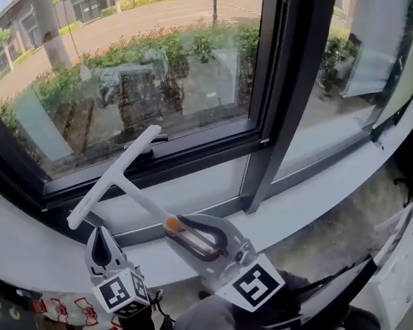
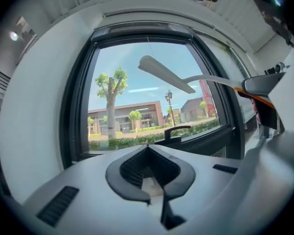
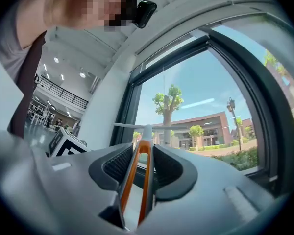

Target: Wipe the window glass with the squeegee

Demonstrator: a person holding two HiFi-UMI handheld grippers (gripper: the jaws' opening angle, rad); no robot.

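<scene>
Squeegee (image 1: 114,178) sits in my right tongs (image 1: 195,237), which pinch its orange and grey grip from both sides. In the right gripper view the grip (image 3: 138,173) stands upright between the two pads, and the white shaft runs on to the crossbar at the far end. From my head, the shaft slants up and to the left from the tongs. The white T-shaped head lies across the dark lower frame (image 1: 193,158) of the left pane, just under the glass (image 1: 144,67). I cannot tell whether the blade touches the glass.

My left tongs (image 1: 102,248) hang low at the near left, just beside the shaft and below the head. They are pressed together with nothing between them, as the left gripper view shows (image 2: 149,173). That view also shows the squeegee head out in front of the pane, with the black window handle (image 2: 175,131) below it. The white sill (image 1: 316,198) curves off to the right.
</scene>
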